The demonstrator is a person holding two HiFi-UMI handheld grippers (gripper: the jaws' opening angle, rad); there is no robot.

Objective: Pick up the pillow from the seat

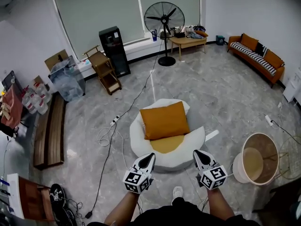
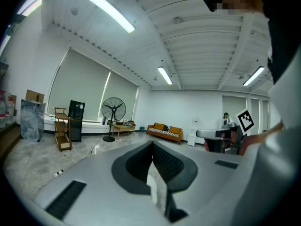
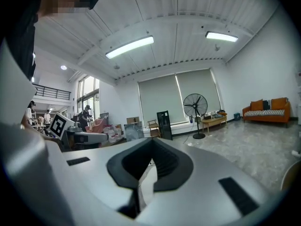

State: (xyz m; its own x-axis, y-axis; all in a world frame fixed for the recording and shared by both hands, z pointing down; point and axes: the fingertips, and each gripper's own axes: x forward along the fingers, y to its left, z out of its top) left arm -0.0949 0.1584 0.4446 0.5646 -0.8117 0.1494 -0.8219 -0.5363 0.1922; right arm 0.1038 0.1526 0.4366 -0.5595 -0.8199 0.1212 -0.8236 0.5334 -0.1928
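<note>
An orange pillow (image 1: 164,120) leans on the back of a round white seat (image 1: 142,145) with a mustard cushion (image 1: 167,144), in the head view at the middle of the floor. My left gripper (image 1: 149,157) hovers at the seat's near left rim, shut and empty. My right gripper (image 1: 199,154) hovers at the seat's near right rim, also shut and empty. Both point toward the seat, a little short of the pillow. In the left gripper view my left gripper (image 2: 152,146) has its jaws together, and in the right gripper view my right gripper (image 3: 151,143) does too; the pillow is in neither.
A round cream side table (image 1: 257,158) stands right of the seat. A white power cord and strip (image 1: 114,122) trail on the floor to the left. A standing fan (image 1: 164,18), a black cabinet (image 1: 114,50), a wooden bench (image 1: 49,132) and an orange sofa (image 1: 256,55) line the room's edges.
</note>
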